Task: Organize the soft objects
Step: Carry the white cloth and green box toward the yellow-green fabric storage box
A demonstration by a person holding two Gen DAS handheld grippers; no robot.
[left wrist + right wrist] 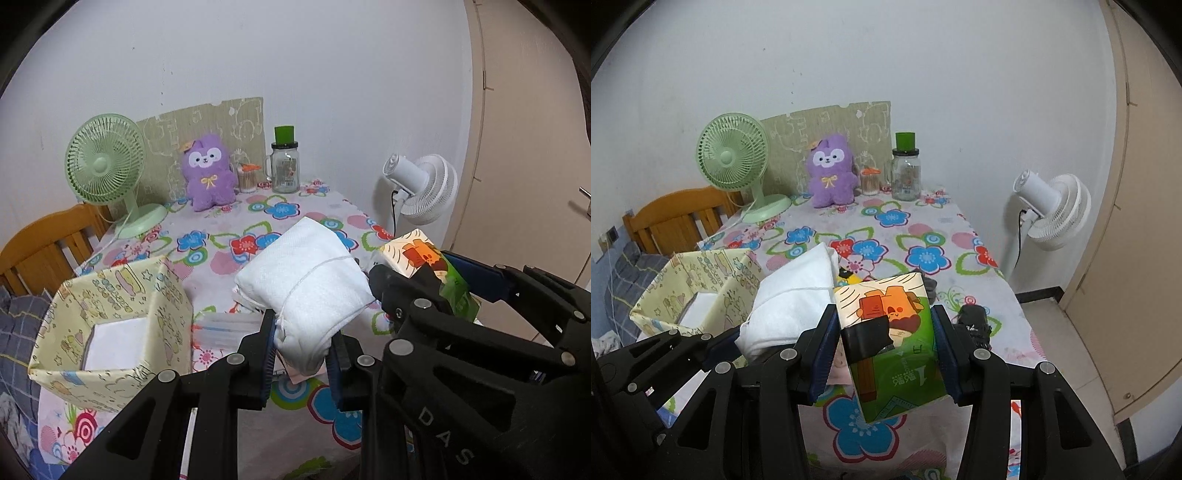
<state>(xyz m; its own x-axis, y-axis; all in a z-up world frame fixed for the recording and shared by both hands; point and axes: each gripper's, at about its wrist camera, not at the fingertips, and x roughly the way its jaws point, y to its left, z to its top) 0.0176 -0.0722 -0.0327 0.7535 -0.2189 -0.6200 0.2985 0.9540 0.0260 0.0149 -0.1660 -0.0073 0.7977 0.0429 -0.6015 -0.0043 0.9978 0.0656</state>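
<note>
My left gripper (303, 360) is shut on a white folded cloth bundle (306, 280) tied with string, held above the table just right of the yellow patterned box (110, 295). The bundle also shows in the right wrist view (790, 299). My right gripper (886, 343) is shut on a green and orange tissue pack (890, 332), held above the table's near edge beside the left gripper. The pack also shows in the left wrist view (417, 254). The box (701, 284) is open and holds something white. A purple plush toy (208, 171) sits at the back.
The floral tablecloth (258, 221) carries a green desk fan (107, 166), a glass jar with green lid (285, 162), a cotton swab pot (246, 179) and a clear packet (225, 328). A black object (975, 321) lies by the right edge. A white floor fan (1052, 206) and a wooden chair (48, 243) flank the table.
</note>
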